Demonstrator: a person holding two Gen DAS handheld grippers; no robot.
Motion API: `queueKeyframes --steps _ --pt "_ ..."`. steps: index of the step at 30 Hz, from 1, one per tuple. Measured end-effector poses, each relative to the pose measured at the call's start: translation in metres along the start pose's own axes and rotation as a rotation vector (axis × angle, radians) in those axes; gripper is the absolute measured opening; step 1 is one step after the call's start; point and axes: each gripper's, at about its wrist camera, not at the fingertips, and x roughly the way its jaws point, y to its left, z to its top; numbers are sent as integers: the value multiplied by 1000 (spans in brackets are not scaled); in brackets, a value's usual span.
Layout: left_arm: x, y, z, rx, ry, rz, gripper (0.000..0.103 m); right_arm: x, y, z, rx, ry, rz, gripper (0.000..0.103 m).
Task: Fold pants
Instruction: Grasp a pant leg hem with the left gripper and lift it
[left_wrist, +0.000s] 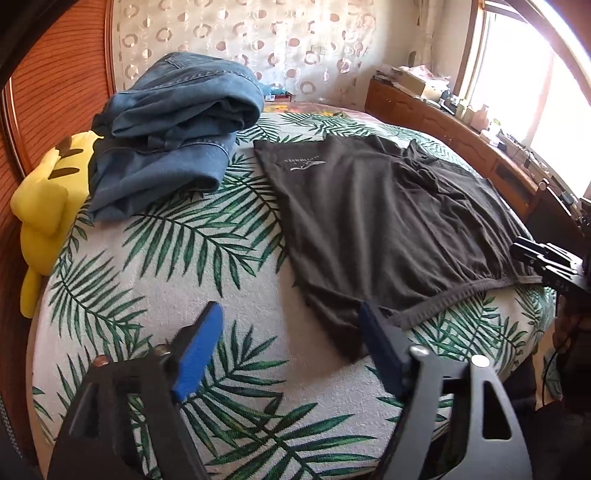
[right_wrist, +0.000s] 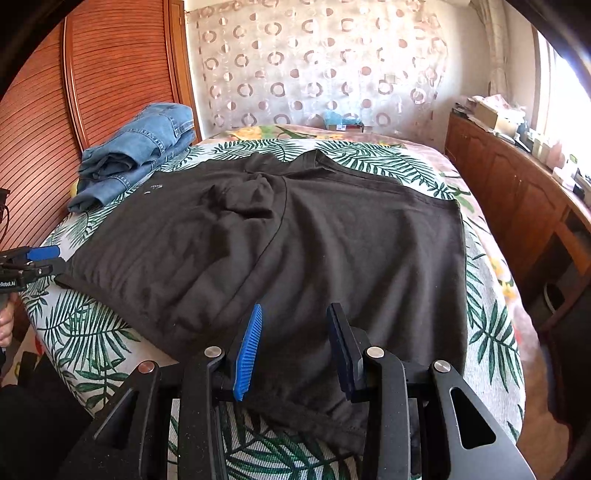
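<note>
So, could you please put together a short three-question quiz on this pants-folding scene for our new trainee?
1. True or false: the black pants lie spread flat on the palm-leaf bedspread.
2. Multiple choice: what sits between the folded jeans and the wooden headboard? A) a yellow plush toy B) a red pillow C) a laptop
3. Short answer: is the left gripper or the right gripper clamping any fabric?

Key:
1. True.
2. A.
3. Neither. Both stand open at the near hem of the pants; the right one's jaws straddle the cloth without pinching it, and the left one's jaws sit at the corner, gripping nothing.
</note>
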Motion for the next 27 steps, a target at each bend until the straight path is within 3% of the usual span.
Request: queueKeyframes --steps 6,12,15,17,20,27 --pt "-1 -10 -7 24 15 -39 57 -1 1 -1 1 2 3 38" --pt "-3 -19 -11 58 13 -26 45 2 0 -2 5 8 3 38" --pt "-2 -24 -12 72 13 -41 32 3 1 -3 0 0 -3 38" --pt "-2 -29 -11 90 14 -70 14 4 1 -3 -2 -3 -4 38" --pt "-2 -36 -4 141 14 -57 9 4 2 -4 -10 -6 -6 38" --pt "-14 -41 12 157 -22 -94 6 4 1 -7 5 -22 1 38"
